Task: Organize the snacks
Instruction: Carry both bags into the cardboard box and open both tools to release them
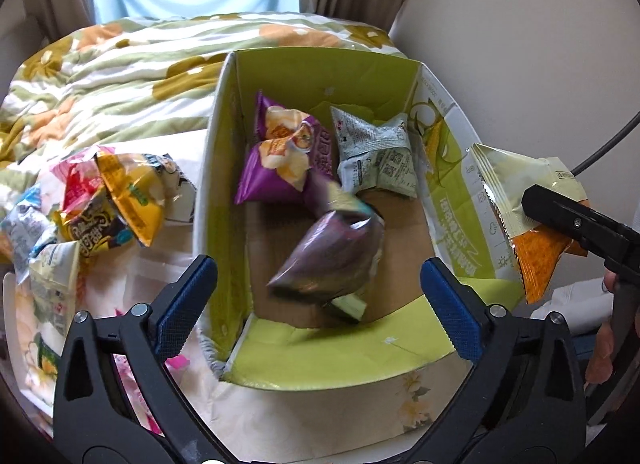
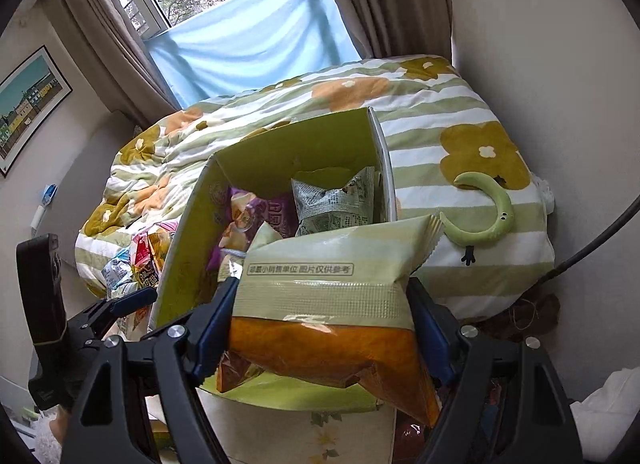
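An open green-lined cardboard box (image 1: 320,76) stands on the bed; it also shows in the right wrist view (image 2: 180,232). Inside lie a purple popcorn packet (image 1: 280,156) and a grey printed packet (image 1: 376,152). A dark purple packet (image 1: 332,256), blurred, is in the air inside the box, just ahead of my left gripper (image 1: 318,304), which is open and empty above the box's near edge. My right gripper (image 2: 320,328) is shut on a pale green and orange packet (image 2: 332,296), held at the box's right side (image 1: 520,204).
A pile of several loose snack packets (image 1: 92,208) lies on the bed left of the box. A flowered quilt (image 1: 120,64) covers the bed behind. A green crescent plush toy (image 2: 488,212) lies on the quilt at right. A wall and a cable (image 2: 592,248) are at right.
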Action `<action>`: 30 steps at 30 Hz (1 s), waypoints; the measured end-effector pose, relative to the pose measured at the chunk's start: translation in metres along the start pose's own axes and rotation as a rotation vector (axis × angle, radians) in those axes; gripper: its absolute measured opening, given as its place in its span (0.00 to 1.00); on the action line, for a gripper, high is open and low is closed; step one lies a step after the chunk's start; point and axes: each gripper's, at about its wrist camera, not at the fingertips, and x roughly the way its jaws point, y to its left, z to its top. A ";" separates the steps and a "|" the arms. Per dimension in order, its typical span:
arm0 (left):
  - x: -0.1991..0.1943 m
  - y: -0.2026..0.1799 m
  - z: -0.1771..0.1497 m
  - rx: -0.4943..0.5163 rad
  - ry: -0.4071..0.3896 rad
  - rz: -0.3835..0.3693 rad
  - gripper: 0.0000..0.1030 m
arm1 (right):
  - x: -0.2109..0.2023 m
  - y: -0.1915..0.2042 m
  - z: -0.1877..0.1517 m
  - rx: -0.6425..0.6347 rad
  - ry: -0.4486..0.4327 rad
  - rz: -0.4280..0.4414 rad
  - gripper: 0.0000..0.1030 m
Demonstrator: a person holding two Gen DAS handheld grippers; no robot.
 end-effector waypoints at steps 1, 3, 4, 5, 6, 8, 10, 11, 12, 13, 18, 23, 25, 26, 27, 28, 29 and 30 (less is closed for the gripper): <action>-0.004 0.003 -0.002 -0.004 -0.007 0.009 0.98 | 0.002 0.000 0.000 -0.001 0.004 0.009 0.75; -0.014 0.009 -0.006 -0.011 -0.026 0.018 0.98 | 0.006 0.001 0.000 -0.007 0.009 0.018 0.75; -0.019 0.011 -0.008 -0.013 -0.036 0.023 0.98 | 0.009 0.003 0.000 -0.013 0.010 0.022 0.75; -0.024 0.013 -0.010 -0.015 -0.043 0.030 0.98 | 0.012 0.004 0.001 -0.020 0.011 0.026 0.75; -0.030 0.015 -0.011 -0.018 -0.050 0.036 0.98 | 0.013 0.007 0.002 -0.026 0.010 0.028 0.75; -0.038 0.020 -0.013 -0.026 -0.064 0.044 0.98 | 0.018 0.013 0.004 -0.040 0.015 0.035 0.76; -0.043 0.025 -0.012 -0.034 -0.070 0.052 0.98 | 0.025 0.021 0.008 -0.054 0.024 0.044 0.76; -0.045 0.026 -0.012 -0.037 -0.069 0.057 0.98 | 0.028 0.024 0.009 -0.058 0.030 0.051 0.76; -0.047 0.028 -0.011 -0.040 -0.067 0.061 0.98 | 0.032 0.028 0.010 -0.061 0.036 0.061 0.76; -0.048 0.029 -0.011 -0.041 -0.067 0.066 0.98 | 0.036 0.032 0.011 -0.064 0.039 0.071 0.76; -0.054 0.032 -0.009 -0.020 -0.064 0.103 0.98 | 0.052 0.042 0.008 -0.062 0.057 0.095 0.78; -0.054 0.031 -0.012 -0.011 -0.058 0.106 0.98 | 0.055 0.036 0.002 -0.026 0.033 0.083 0.89; -0.051 0.030 -0.016 -0.011 -0.048 0.098 0.98 | 0.050 0.034 -0.002 -0.037 -0.002 0.051 0.93; -0.049 0.030 -0.018 -0.011 -0.044 0.095 0.98 | 0.048 0.033 -0.005 -0.050 -0.015 0.034 0.93; -0.048 0.029 -0.020 -0.009 -0.042 0.094 0.98 | 0.046 0.033 -0.008 -0.064 -0.022 0.022 0.93; -0.047 0.028 -0.022 -0.007 -0.040 0.094 0.98 | 0.045 0.031 -0.010 -0.075 -0.026 0.017 0.93; -0.047 0.027 -0.024 -0.006 -0.039 0.091 0.98 | 0.043 0.029 -0.013 -0.082 -0.028 0.013 0.93; -0.046 0.025 -0.025 -0.005 -0.039 0.087 0.98 | 0.042 0.027 -0.015 -0.084 -0.023 0.008 0.93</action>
